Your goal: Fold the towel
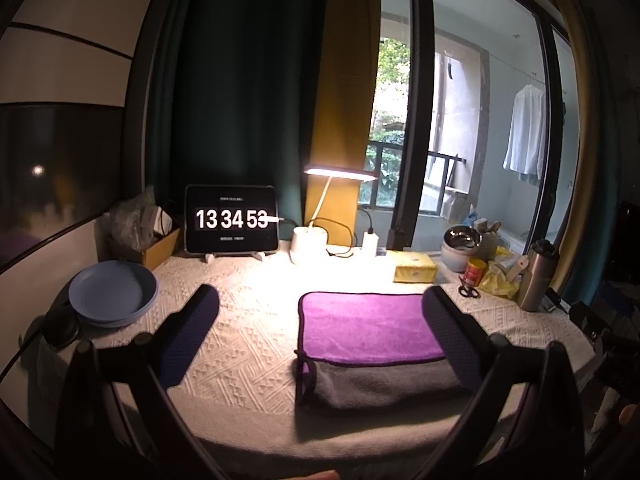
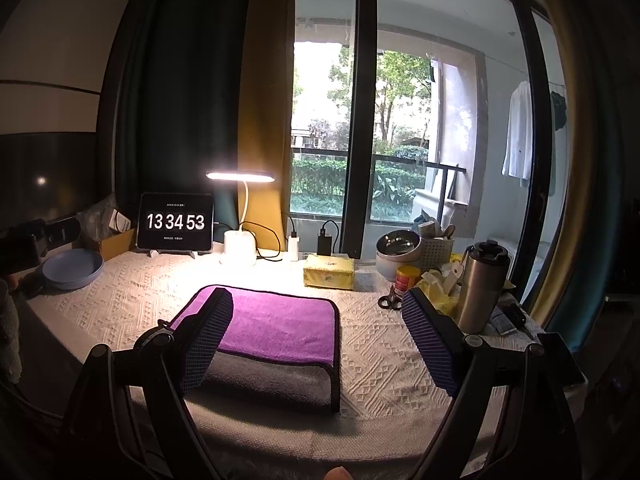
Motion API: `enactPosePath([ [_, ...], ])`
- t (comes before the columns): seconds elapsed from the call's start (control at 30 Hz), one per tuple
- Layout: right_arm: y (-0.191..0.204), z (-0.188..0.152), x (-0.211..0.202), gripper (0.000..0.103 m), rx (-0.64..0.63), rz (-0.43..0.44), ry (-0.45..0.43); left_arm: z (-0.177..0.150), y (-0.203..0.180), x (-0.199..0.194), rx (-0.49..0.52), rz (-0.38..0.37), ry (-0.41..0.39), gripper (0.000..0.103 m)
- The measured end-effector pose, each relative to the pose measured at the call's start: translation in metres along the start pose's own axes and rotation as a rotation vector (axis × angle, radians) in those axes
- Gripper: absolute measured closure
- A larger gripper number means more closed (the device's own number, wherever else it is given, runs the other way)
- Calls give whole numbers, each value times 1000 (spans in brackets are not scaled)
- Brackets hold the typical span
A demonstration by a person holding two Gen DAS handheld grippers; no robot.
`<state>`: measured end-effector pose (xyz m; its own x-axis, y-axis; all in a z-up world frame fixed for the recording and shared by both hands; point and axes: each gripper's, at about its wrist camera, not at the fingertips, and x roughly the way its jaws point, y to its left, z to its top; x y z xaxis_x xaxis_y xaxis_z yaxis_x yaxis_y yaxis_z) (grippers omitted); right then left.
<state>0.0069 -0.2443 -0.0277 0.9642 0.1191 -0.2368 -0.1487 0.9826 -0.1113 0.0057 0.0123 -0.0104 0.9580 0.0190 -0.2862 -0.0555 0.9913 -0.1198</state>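
Holding both tools above the near edge of the surface, we see the towel lying folded there, purple layer on top of grey. Our left tool is spread wide and holds nothing; our right tool is likewise wide apart and empty. A blue plate sits well left, scissors right.

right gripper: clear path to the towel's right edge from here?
Probably yes. The right gripper is open and empty above the near table edge, and the folded towel lies just ahead. Its right edge has only bare tablecloth beside it; the scissors sit farther back.
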Motion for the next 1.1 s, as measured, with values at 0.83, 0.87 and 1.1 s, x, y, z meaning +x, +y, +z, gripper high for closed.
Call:
enactPosePath([
  [0.83, 0, -1, 0, 14, 1, 1, 5, -2, 1, 2, 0, 0, 5, 1],
  [0.87, 0, -1, 0, 14, 1, 0, 5, -2, 1, 2, 1, 1, 5, 1],
  [1.1, -1, -1, 0, 14, 2, 1, 8, -2, 1, 2, 1, 0, 5, 1],
])
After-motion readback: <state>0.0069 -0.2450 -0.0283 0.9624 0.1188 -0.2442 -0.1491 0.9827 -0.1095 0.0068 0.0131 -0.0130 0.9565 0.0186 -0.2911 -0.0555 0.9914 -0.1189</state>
